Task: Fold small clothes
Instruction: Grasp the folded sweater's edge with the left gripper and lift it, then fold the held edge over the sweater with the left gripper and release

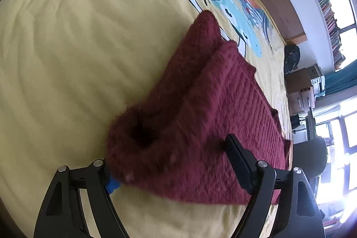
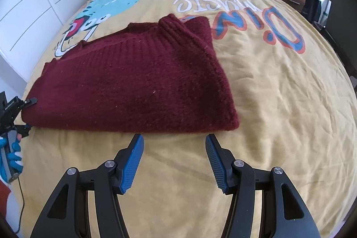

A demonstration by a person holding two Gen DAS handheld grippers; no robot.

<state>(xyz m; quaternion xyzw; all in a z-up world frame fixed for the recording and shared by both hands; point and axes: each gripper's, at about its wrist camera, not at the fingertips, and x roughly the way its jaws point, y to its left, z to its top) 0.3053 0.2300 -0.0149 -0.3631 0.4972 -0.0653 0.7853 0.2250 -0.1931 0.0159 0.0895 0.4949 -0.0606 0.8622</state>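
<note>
The maroon knit sweater (image 2: 125,79) is lying partly folded on the yellow bedspread (image 2: 279,104). The left gripper (image 1: 169,168) is straddling its near corner with jaws apart; whether they are pressing, I cannot tell. The right gripper (image 2: 175,162) is hovering open before the hem, so more folding seems left.

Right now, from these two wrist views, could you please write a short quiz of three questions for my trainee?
1. True or false: the right gripper holds the dark red knitted sweater.
2. What lies between the jaws of the left gripper? A) only bare bedding B) a corner of the sweater C) a white sock
3. Fill in: the sweater lies on a ____ printed bedspread.
Key: 1 false, its jaws are open and empty, just short of the sweater's edge; 2 B; 3 yellow.
</note>
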